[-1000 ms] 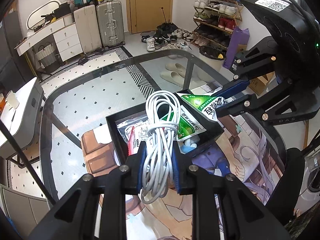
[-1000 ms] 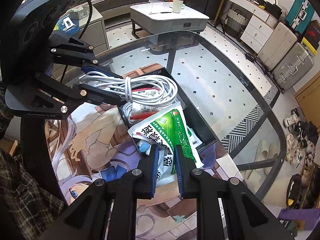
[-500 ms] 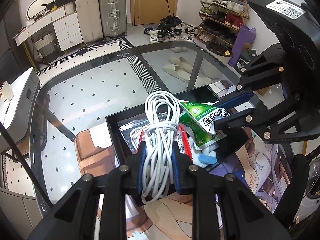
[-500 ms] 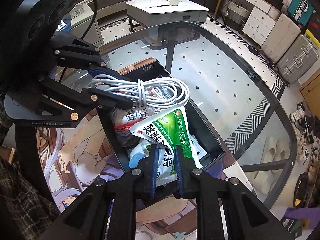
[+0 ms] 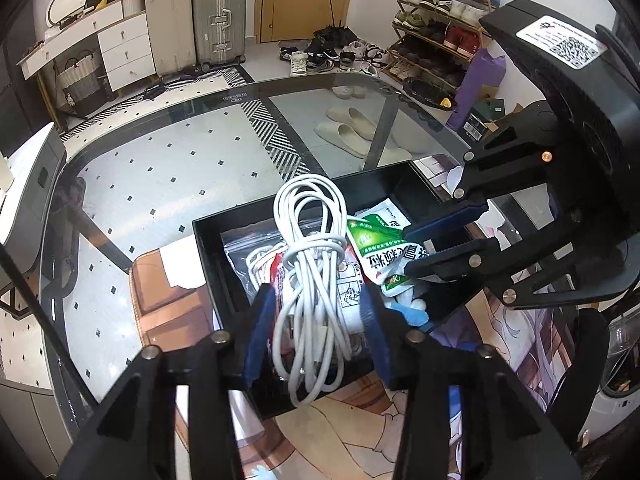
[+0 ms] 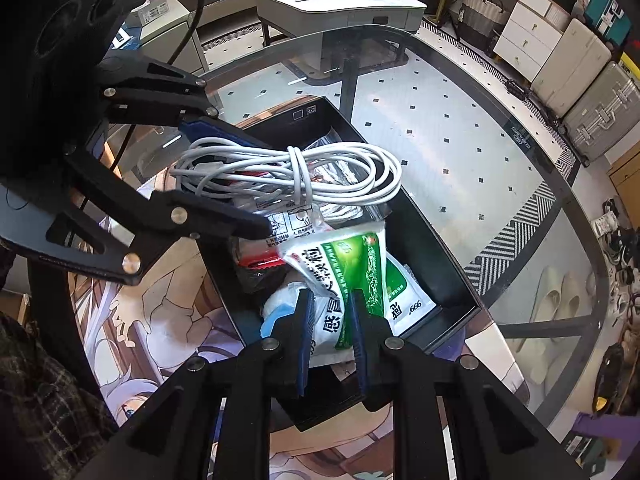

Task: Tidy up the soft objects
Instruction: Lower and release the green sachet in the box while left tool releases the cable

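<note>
I am at the step of putting two soft things into the black box [image 5: 304, 208] that stands on the glass table [image 5: 168, 168]. Both my grippers hang over this box now.

My left gripper [image 5: 316, 320] has just been opening its jaws. The coiled white cable [image 5: 316, 264] is between them, but the blue pads stand a little away from the bundle on each side, so I judge that they do not press it any more. The cable lies on the packets inside the box, on a clear plastic bag [image 5: 240, 248] and a white packet with red print [image 5: 348, 300]. One loop at the near end hangs over the front wall of the box toward me.

My right gripper [image 6: 330, 336] is pressed together on the green and white medicine sachet [image 6: 352, 276]. It pinches the lower edge of the sachet, and the rest of the sachet rests inside the box, partly on a blue and white soft thing [image 6: 280, 312] that I cannot name exactly.

For the next move, I think the left gripper needs to lift straight away, so that the pads do not catch a loop and drag the cable out again. The hanging loop may need a small push inside. The right gripper needs to spread its jaws and leave the sachet in the free corner of the box.
</note>
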Action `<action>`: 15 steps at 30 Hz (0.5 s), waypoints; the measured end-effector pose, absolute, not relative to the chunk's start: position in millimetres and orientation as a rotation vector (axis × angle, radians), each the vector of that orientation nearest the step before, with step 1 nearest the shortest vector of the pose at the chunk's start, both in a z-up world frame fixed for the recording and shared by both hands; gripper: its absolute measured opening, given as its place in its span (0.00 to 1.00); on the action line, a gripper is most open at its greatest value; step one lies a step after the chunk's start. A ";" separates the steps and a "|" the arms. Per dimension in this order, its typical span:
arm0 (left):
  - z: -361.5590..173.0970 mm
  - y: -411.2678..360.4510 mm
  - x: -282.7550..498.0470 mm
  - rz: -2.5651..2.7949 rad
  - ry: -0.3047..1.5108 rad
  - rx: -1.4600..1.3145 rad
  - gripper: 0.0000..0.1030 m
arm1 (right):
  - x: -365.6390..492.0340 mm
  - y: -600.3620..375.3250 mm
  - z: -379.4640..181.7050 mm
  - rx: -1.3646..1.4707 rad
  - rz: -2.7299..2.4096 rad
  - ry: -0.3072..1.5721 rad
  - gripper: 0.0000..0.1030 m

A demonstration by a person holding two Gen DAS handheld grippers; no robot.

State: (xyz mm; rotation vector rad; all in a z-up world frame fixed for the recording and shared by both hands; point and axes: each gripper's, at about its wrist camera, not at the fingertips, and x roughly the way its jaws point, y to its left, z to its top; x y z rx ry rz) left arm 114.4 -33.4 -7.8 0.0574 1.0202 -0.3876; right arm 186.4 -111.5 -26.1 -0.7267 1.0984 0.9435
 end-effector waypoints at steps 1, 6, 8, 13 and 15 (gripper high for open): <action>-6.5 -34.3 113.0 -0.388 1.016 0.062 0.50 | 186.4 -112.2 -24.1 -0.724 0.944 1.096 0.19; 1.5 -34.8 107.2 -0.386 1.001 0.072 0.54 | 177.1 -119.4 -16.1 -0.716 0.936 1.077 0.32; 5.9 -34.3 104.0 -0.385 0.989 0.067 0.62 | 172.0 -123.3 -11.5 -0.707 0.933 1.065 0.39; 18.9 -26.2 92.3 -0.368 0.942 0.046 0.79 | 162.8 -139.2 1.9 -0.659 0.912 1.027 0.61; 22.4 -23.9 87.5 -0.360 0.930 0.043 0.84 | 159.8 -147.8 6.5 -0.632 0.896 1.012 0.70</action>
